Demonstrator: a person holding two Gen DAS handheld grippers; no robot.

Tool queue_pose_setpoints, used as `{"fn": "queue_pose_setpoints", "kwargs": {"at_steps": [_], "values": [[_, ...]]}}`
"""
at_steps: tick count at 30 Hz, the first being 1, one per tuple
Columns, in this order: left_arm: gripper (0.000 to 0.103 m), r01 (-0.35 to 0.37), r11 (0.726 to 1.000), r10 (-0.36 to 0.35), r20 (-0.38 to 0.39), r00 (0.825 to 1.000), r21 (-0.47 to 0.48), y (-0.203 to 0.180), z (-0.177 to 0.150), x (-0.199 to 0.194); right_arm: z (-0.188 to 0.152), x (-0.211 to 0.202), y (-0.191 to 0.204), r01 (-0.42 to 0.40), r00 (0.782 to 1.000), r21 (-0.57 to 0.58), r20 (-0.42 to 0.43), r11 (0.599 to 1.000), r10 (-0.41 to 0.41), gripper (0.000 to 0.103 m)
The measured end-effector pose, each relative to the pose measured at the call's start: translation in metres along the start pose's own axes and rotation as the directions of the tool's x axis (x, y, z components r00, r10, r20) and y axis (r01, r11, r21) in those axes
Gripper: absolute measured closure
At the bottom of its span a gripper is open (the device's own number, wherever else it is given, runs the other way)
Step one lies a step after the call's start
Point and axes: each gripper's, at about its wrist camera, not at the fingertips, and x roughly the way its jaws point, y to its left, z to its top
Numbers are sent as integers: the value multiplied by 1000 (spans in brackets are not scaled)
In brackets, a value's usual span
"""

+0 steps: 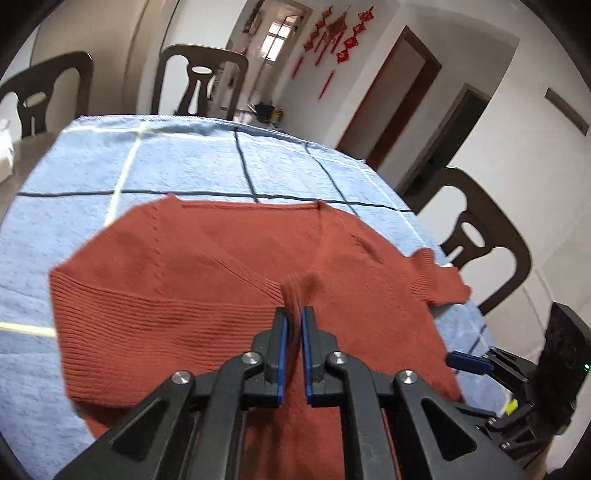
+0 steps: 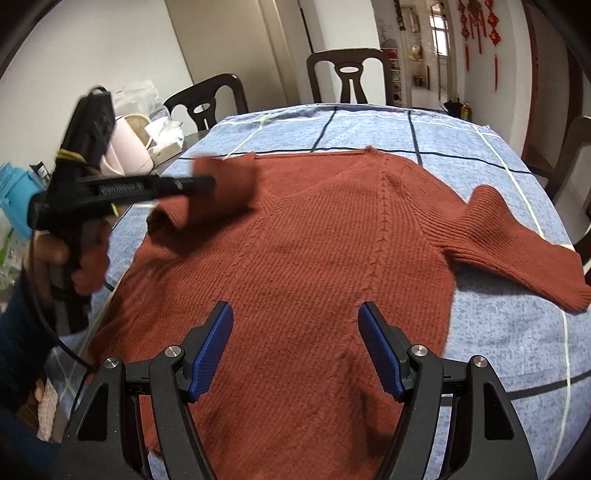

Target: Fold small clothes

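A home dining room: dark wooden chairs (image 2: 349, 75) ring a cloth-covered table (image 2: 461, 133), red knot ornaments (image 1: 338, 33) on the far wall.

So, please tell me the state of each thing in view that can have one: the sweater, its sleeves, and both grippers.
Rust-red knitted sweater: spread front-up on the blue checked cloth, not yet folded.
Left sleeve: lifted off the cloth, pinched by the left gripper.
Right sleeve: lying out to the side, unfolded.
Left gripper: shut on the left sleeve.
Right gripper: open, empty, above the sweater's lower part.
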Motion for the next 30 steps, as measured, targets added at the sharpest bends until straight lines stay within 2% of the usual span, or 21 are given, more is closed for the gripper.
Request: {"fn": "queue_pose_setpoints", "kwargs": {"at_steps": [2, 3, 5, 8, 10, 12, 14, 17, 19, 20, 21, 27, 30], "values": [[66, 17, 1000, -18, 29, 999, 10, 0, -1, -17, 4, -1, -1, -7, 1000, 8, 4, 1000, 7, 32], [65, 18, 1000, -18, 53, 998, 15, 1, -2, -28, 6, -1, -1, -14, 1000, 11, 7, 1000, 14, 32], [65, -12, 1000, 11, 87, 996, 21, 8, -1, -48, 14, 2, 1, -41, 999, 18, 15, 999, 41, 32], [65, -115, 993, 113, 111, 987, 11, 30, -1, -65, 28, 16, 8, -91, 996, 30, 8, 995, 91, 33], [65, -182, 983, 182, 100, 978, -10, 48, -4, -69, 39, 32, 15, -114, 993, 38, -12, 993, 115, 43], [65, -199, 979, 201, 71, 977, -39, 64, -9, -66, 49, 52, 19, -130, 990, 57, -43, 990, 133, 52], [65, -218, 975, 220, 46, 974, -54, 73, -15, -59, 58, 73, 21, -158, 984, 77, -74, 984, 164, 52], [65, -212, 976, 214, 34, 976, -49, 75, -22, -50, 65, 98, 21, -150, 980, 98, -115, 984, 161, 53], [65, -205, 978, 206, 33, 978, -37, 72, -24, -46, 68, 112, 21, -130, 980, 110, -137, 985, 144, 69], [65, -201, 979, 202, 28, 979, -31, 74, -25, -45, 70, 113, 20, -123, 981, 106, -135, 987, 136, 86], [65, -200, 979, 201, 21, 979, -27, 73, -26, -42, 72, 113, 20, -129, 980, 107, -137, 986, 143, 96], [65, -191, 982, 191, 15, 981, 3, 67, -26, -34, 98, 90, 13, -142, 989, 93, -34, 985, 146, 97], [65, -207, 978, 208, -15, 978, 13, 70, -27, -20, 103, 109, -2, -130, 987, 118, -75, 984, 140, 96]]}}
